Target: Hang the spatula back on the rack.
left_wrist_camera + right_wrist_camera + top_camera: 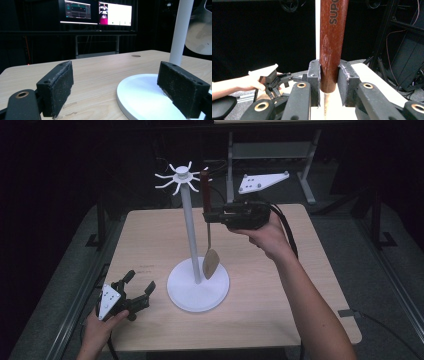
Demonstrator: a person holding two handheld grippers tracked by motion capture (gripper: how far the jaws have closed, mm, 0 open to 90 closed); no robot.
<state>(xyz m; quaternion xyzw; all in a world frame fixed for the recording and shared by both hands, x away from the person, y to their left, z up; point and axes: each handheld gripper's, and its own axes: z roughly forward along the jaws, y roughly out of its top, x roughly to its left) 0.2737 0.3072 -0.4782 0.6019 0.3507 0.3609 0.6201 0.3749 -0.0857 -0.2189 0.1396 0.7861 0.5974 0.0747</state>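
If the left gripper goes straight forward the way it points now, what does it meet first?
Probably the white round base of the stand: in the left gripper view it lies just ahead between the open fingers of the left gripper, toward the right one. The pole stands farther off; depth is unclear.

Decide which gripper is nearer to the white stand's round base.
Left. The left gripper rests on the table just beside the base; the right gripper is raised beside the pole, clamping the spatula's handle.

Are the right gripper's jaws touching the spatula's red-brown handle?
Touching: the right gripper view shows the right gripper with both jaws pressed against the spatula's handle.
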